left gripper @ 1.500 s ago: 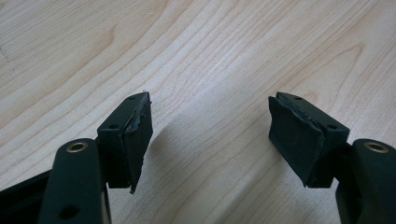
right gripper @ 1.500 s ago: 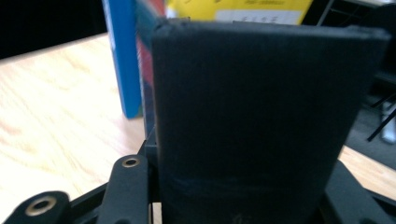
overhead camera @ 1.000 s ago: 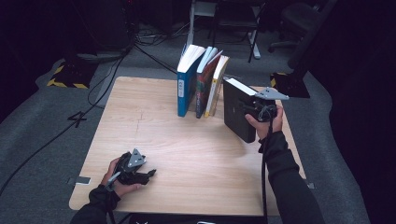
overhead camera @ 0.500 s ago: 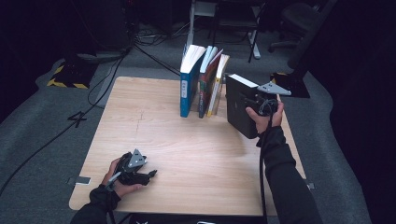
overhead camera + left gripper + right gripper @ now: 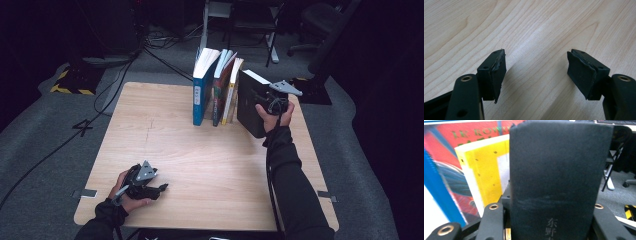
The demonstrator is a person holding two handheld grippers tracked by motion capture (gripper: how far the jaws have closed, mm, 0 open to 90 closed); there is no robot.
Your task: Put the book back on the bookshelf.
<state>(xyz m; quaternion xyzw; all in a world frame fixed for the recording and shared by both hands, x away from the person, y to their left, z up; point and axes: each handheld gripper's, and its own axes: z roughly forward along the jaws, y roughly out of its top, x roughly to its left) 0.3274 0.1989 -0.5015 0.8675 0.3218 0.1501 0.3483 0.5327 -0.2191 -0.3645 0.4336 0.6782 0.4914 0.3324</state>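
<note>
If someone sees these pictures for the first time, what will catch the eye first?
The thick black book stands out first, held upright in the right hand-held gripper beside a row of standing books at the far side of the wooden table. Near the front left corner, the left hand-held gripper rests open on the wood.

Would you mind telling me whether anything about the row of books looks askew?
Yes: the black book, clamped in the right claw, stands tilted and apart from the yellow book, not yet flush with the row. The blue book fans open at its top.
</note>
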